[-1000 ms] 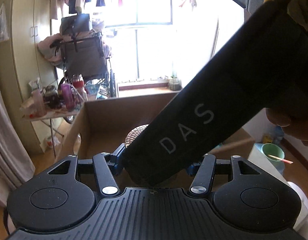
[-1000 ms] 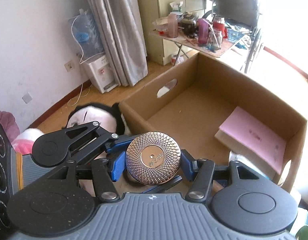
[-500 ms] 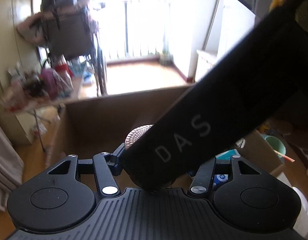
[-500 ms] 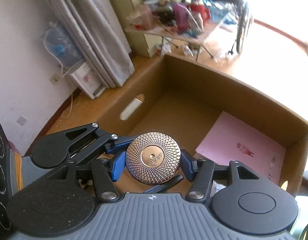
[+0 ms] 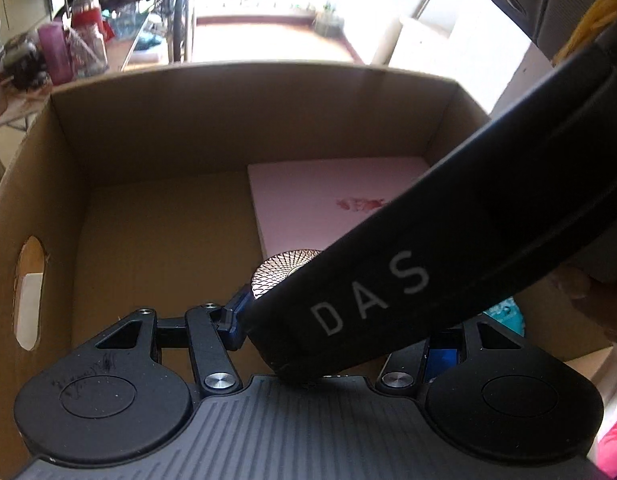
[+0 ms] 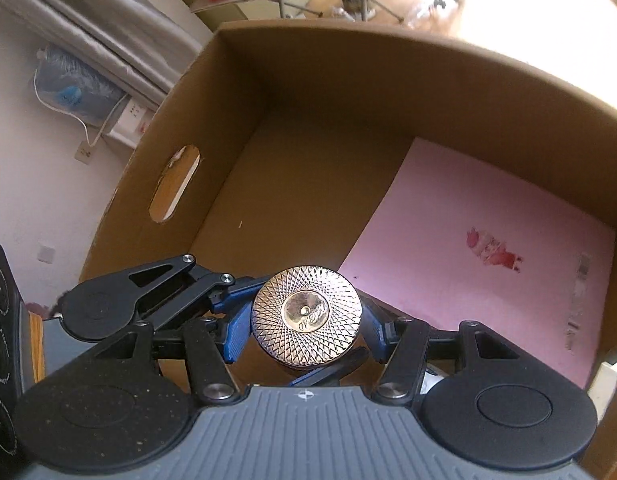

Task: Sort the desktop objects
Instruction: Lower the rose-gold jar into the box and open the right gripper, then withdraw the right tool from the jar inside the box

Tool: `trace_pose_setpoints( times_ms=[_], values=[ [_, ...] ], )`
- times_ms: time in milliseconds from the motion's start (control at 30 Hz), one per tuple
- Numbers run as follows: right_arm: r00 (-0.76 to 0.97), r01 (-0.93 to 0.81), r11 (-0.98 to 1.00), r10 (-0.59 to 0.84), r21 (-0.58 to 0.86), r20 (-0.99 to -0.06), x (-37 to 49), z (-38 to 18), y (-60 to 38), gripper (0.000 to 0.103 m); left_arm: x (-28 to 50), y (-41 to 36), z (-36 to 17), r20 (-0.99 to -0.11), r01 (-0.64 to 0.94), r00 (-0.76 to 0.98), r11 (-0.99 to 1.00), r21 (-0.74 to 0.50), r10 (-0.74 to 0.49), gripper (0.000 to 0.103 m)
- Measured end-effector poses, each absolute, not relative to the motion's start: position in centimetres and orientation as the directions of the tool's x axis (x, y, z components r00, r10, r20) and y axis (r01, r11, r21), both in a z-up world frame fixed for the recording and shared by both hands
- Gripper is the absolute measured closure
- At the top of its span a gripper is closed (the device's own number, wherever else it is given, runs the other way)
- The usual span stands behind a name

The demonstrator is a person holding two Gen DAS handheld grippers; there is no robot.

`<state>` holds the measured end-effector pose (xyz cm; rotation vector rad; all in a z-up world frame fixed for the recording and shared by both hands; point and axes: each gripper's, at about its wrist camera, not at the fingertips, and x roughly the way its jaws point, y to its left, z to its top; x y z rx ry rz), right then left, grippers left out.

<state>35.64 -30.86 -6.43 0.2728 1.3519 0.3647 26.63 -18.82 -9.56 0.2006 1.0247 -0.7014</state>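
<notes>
Blown-out window glare, shadowed box interior, fisheye-bent edges.

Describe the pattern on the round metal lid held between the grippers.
A fine crisscross diamond engraving around a smooth centre disc on the round metal lid, clearest in the right wrist view.

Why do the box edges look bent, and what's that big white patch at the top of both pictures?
Left wrist view: the fisheye lens bows the cardboard box rim; sunlight washes out the floor beyond. Right wrist view: the rim curves likewise, glare burns out the top right corner, and the gold round lid stays sharp.

A lived-in home: grey curtains, cluttered folding table, sunlit wooden floor.
</notes>
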Motion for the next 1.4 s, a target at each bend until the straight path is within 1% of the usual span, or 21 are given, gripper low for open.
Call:
trace_pose_setpoints(
  times_ms=[133,167,233,333,500,633,700,800,900,1267,1333,1400],
  values=[
    [0.163,-0.093,0.926,0.377,0.366,-0.912,36.2,-7.2,-30.9,0.042,27.4,-18.8,-10.1,-0.866,0.615,0.274,0.768,-0.177,-0.419,0.045],
    [0.154,-0.094,0.93,0.365,0.354,-0.918,36.2,-7.6,-30.8,0.042,27.5,-18.7,-10.2,-0.867,0.614,0.27,0.768,-0.181,-0.419,0.043],
    [0.143,-0.103,0.939,0.34,0.327,-0.93,36.2,-8.1,-30.5,0.042,27.6,-18.5,-10.3,-0.872,0.612,0.26,0.769,-0.184,-0.415,0.043],
    [0.143,-0.121,0.952,0.298,0.282,-0.944,36.3,-8.5,-29.7,0.042,27.6,-18.2,-10.5,-0.877,0.613,0.259,0.771,-0.175,-0.404,0.043],
    [0.15,-0.118,0.957,0.282,0.266,-0.948,36.2,-8.6,-29.1,0.042,27.6,-17.2,-10.6,-0.877,0.605,0.268,0.778,-0.169,-0.399,0.041],
    [0.147,-0.113,0.962,0.265,0.249,-0.953,36.1,-8.2,-28.9,0.041,27.3,-16.5,-10.4,-0.871,0.609,0.286,0.778,-0.158,-0.4,0.034],
    [0.152,-0.112,0.963,0.26,0.245,-0.954,35.9,-7.9,-28.7,0.039,26.9,-16.1,-10.2,-0.863,0.613,0.306,0.777,-0.144,-0.401,0.032],
    [0.173,-0.121,0.969,0.235,0.216,-0.956,35.4,-7.2,-28.7,0.039,26.5,-15.3,-10.0,-0.859,0.61,0.312,0.779,-0.147,-0.407,0.032],
    [0.191,-0.12,0.969,0.237,0.217,-0.953,34.8,-6.2,-29.0,0.039,26.0,-14.2,-9.6,-0.849,0.601,0.33,0.786,-0.147,-0.412,0.032],
    [0.29,-0.131,0.967,0.25,0.22,-0.924,32.1,-1.7,-29.6,0.039,23.4,-10.4,-4.9,-0.779,0.602,0.436,0.789,-0.12,-0.451,0.032],
    [0.282,-0.133,0.964,0.259,0.23,-0.924,31.8,-1.9,-29.4,0.039,24.3,-12.6,-4.0,-0.782,0.607,0.433,0.786,-0.115,-0.448,0.032],
    [0.261,-0.13,0.961,0.27,0.244,-0.927,31.5,-2.2,-29.3,0.04,24.2,-13.1,-4.3,-0.793,0.613,0.42,0.782,-0.112,-0.442,0.032]
  ],
)
